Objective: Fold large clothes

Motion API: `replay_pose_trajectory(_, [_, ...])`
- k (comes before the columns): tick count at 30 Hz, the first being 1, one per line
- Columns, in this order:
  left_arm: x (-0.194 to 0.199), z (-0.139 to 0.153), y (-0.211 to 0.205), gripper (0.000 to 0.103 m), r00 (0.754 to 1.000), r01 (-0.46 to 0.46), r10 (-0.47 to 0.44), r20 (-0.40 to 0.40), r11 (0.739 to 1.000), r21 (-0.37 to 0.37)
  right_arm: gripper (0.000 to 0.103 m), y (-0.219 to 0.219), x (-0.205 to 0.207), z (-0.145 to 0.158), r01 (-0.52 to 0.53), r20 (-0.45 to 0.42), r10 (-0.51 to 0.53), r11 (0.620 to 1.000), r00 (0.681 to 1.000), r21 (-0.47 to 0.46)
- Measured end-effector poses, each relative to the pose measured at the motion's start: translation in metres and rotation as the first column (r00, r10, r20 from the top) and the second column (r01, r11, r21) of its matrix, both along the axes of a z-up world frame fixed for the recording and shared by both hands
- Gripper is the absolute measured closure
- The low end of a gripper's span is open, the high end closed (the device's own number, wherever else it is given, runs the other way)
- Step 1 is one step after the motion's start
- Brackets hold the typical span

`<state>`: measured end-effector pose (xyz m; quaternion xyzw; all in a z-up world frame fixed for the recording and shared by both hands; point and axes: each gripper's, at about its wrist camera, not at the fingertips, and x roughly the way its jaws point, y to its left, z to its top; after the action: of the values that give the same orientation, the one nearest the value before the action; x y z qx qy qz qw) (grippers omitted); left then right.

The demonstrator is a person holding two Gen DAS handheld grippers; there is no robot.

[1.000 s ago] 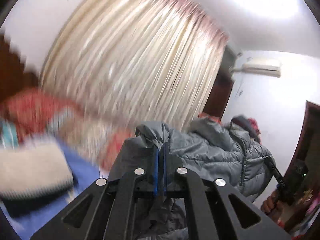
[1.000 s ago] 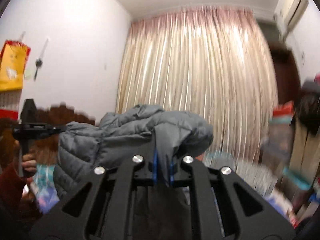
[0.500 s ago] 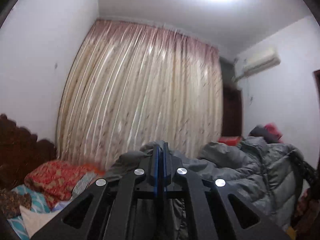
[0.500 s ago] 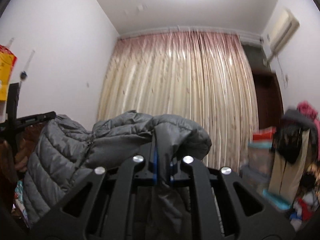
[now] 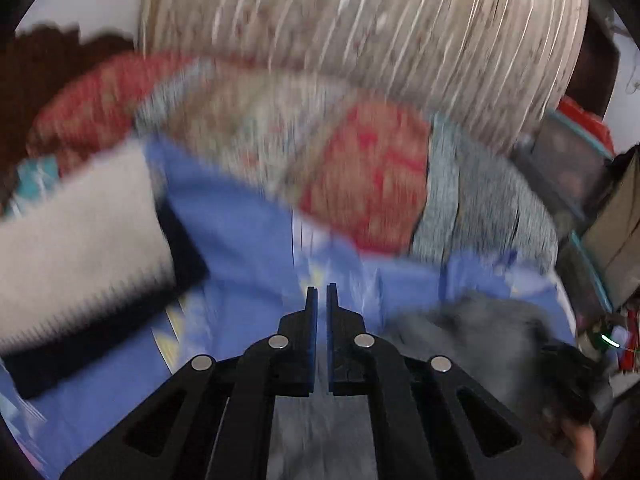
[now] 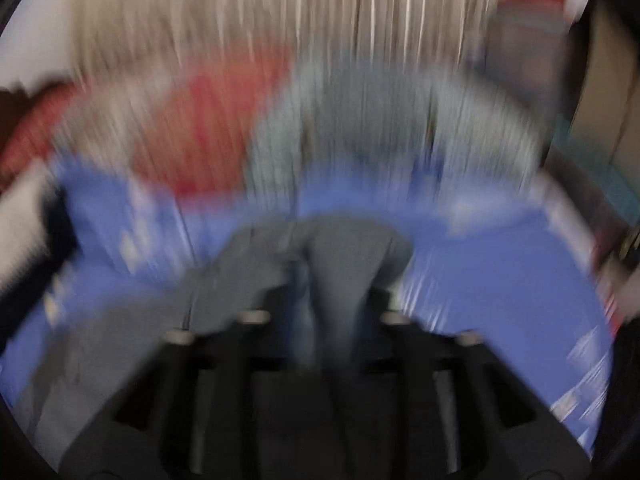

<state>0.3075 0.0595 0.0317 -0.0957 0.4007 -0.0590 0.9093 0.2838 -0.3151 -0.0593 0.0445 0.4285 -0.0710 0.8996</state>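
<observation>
**Grey jacket down on the blue bed sheet**

The left gripper (image 5: 322,294) shows two flat black fingers lined with blue pads, standing a narrow slit apart with nothing between them. Below and behind them lies the grey jacket (image 5: 472,332), a soft, puffy heap spread over the near right part of the blue sheet (image 5: 240,248). The sheet is smooth cloth with pale printed shapes too smeared to make out.

On the near left rests a fuzzy white cushion (image 5: 76,248) with a black zigzag-edged border. Farther back sits a bulky quilt (image 5: 360,176) in red patterned patches and grey-blue knit-like panels. Behind it hangs a cream pleated curtain (image 5: 360,28), and dark carved wood (image 5: 60,68) shows at the far left. Stacked boxes (image 5: 572,160) stand at the far right.

The right wrist view is heavily blurred. The right gripper (image 6: 324,280) is a dark frame with grey jacket fabric (image 6: 320,256) bunched over the spot where its fingers meet; whether the fingers clamp it cannot be told. The jacket trails toward the near left over the sheet (image 6: 500,272).

No writing or label can be read in either view.
</observation>
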Motion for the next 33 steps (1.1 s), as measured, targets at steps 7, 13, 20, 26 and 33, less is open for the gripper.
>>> replay_pose_trajectory(7, [-0.052, -0.120, -0.013, 0.077, 0.977, 0.176, -0.161, -0.137, 0.978, 0.111, 0.028, -0.101, -0.083, -0.008, -0.003, 0.101, -0.024, 0.966, 0.995, 0.257])
replay_pose_trajectory(13, [-0.054, -0.194, 0.000, 0.077, 0.955, 0.154, -0.084, -0.285, 0.961, 0.231, 0.028, -0.169, -0.192, -0.027, 0.156, 0.018, -0.162, 0.969, 0.987, 0.191])
replay_pose_trajectory(20, [-0.033, -0.183, 0.052, 0.077, 0.939, -0.023, 0.087, -0.331, 0.981, 0.192, 0.032, -0.059, -0.249, -0.062, -0.075, 0.012, 0.075, 0.935, 0.997, 0.347])
replay_pose_trajectory(26, [-0.072, -0.125, 0.047, 0.077, 0.972, -0.054, 0.075, -0.222, 0.994, 0.098, 0.029, 0.126, -0.254, -0.087, -0.492, 0.026, 0.503, 0.830, 0.864, 0.262])
replay_pose_trajectory(33, [-0.091, -0.162, -0.034, 0.076, 0.966, 0.159, -0.101, -0.237, 0.958, 0.238, 0.029, 0.061, -0.278, -0.057, -0.445, 0.119, 0.434, 0.810, 0.893, 0.383])
